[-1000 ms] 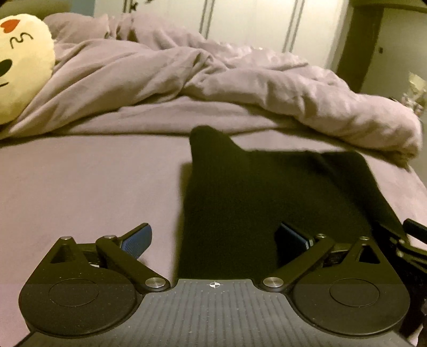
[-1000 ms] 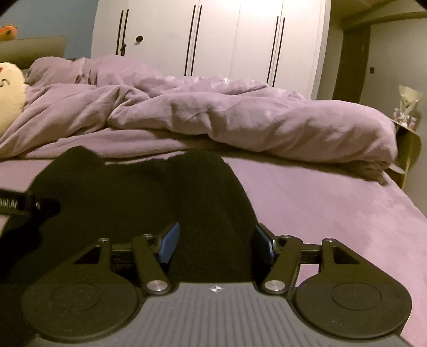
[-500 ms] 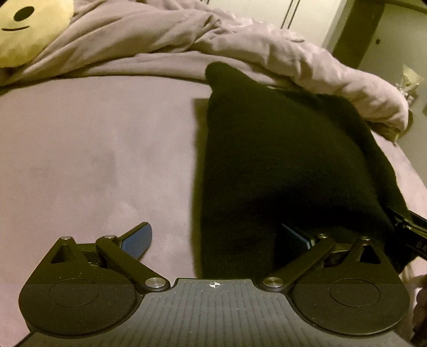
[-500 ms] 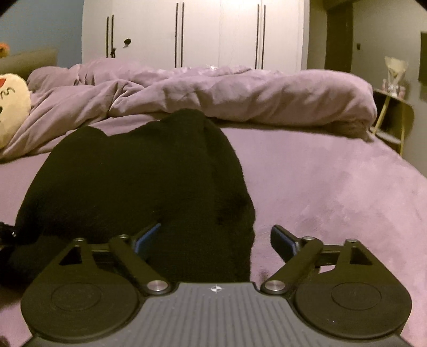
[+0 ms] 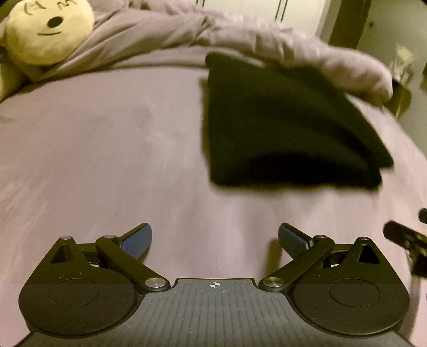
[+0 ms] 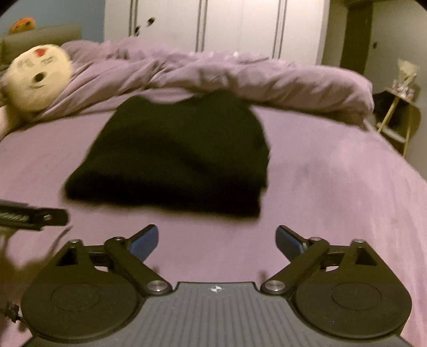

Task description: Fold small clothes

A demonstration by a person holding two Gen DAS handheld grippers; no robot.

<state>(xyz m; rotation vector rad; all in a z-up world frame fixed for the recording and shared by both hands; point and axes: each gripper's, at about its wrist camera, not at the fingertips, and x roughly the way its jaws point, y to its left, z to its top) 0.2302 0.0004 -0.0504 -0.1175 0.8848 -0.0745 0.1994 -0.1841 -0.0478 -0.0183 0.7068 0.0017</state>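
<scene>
Right wrist view only: white wardrobe doors [image 6: 213,26], orange object [image 6: 22,24] on headboard at far left, small side shelf [image 6: 397,117] at right edge. Left wrist view only: closer look at yellow plush toy [image 5: 48,32], its lower part cut off at left border.

Black folded garment [image 5: 280,122] flat on purple bed sheet [image 5: 106,146], far edge against rumpled duvet [image 5: 267,40]. Ahead and right of left hand-held gripper [image 5: 214,237], apart from it. Ahead and slightly left of right hand-held gripper [image 6: 216,239], near edge just beyond fingertips, not touching.

Both hand-held grippers spread wide, nothing between blue pads [image 5: 137,240], bare sheet below.

Motion blur throughout; garment type and fold layers not discernible. Each hand-held gripper only partly visible at edge of opposite view.
</scene>
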